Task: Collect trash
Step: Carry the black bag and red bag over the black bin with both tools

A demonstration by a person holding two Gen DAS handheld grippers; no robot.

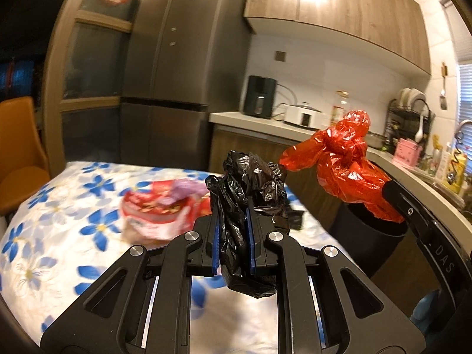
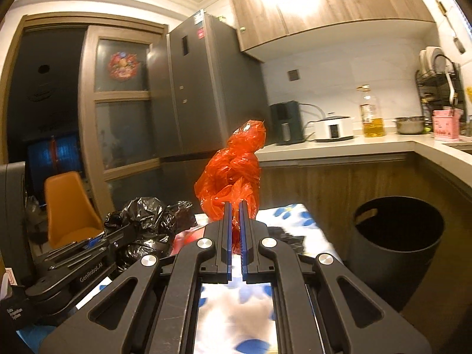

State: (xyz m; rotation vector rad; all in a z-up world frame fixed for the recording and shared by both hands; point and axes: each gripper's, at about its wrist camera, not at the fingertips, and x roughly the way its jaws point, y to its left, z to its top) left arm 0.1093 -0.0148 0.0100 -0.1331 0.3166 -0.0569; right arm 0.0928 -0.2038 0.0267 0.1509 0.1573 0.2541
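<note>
Left wrist view: the left gripper [image 1: 233, 221] has its jaws clenched on a crumpled black plastic bag [image 1: 253, 183], held above the near part of the flowered tabletop [image 1: 59, 206]. Just beyond it a red-and-white snack wrapper [image 1: 159, 209], blurred, lies on the tabletop toward its far edge. Past the tabletop's right edge the right gripper [image 2: 235, 215] has its jaws pinched tight on a red plastic bag [image 1: 345, 162], which stands up from them near the rim of the black bin [image 2: 395, 236]. The bin stands on the floor between that edge and the kitchen counter [image 2: 354, 143].
</note>
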